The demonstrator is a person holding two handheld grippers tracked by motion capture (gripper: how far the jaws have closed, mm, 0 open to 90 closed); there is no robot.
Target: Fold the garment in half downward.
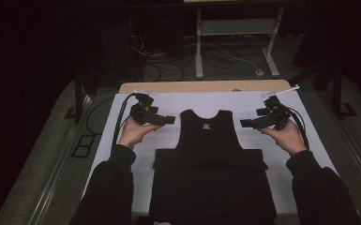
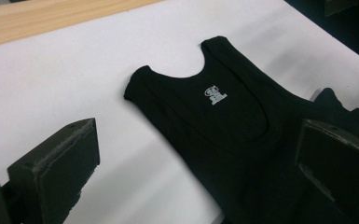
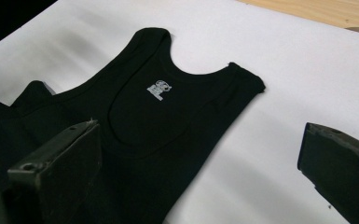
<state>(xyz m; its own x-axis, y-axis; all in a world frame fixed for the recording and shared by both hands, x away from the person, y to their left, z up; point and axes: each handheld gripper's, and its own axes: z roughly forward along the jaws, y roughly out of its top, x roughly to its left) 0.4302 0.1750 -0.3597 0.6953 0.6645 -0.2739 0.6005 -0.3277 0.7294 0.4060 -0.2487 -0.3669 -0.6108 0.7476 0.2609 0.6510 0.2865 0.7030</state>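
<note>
One black tank top (partly folded), two claws, one white sheet.

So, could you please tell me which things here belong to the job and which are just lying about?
In the job:
black tank top
left gripper, open
right gripper, open
white sheet under the top

Lying about:
cables on the floor
grey frame behind the table

tank top: matt black cloth | sheet: smooth white | table edge: wood
</note>
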